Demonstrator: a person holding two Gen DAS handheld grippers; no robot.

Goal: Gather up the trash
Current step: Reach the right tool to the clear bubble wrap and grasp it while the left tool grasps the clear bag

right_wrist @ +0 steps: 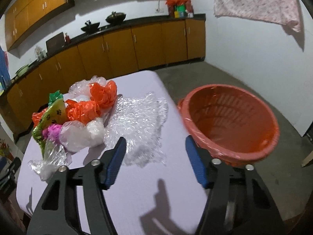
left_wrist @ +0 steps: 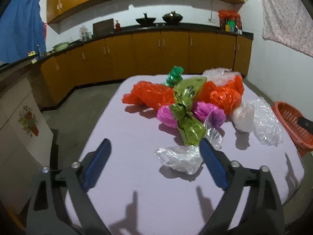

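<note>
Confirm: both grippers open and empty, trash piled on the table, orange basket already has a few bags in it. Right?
Not quite. The orange basket is empty, as the right wrist view shows. The rest holds: left gripper and right gripper are open and empty, and the trash pile sits on the table.

Both wrist views forward over shared table (left_wrist: 137, 176)

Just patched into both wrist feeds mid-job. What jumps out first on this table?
A bright heap of crumpled plastic bags, orange, green and pink, fills the far half of the lilac table, with clear bubble wrap spread along its right side. Off the table's right edge sits an empty orange basket. Both the left tongs and right tongs hover open, holding nothing.
</note>
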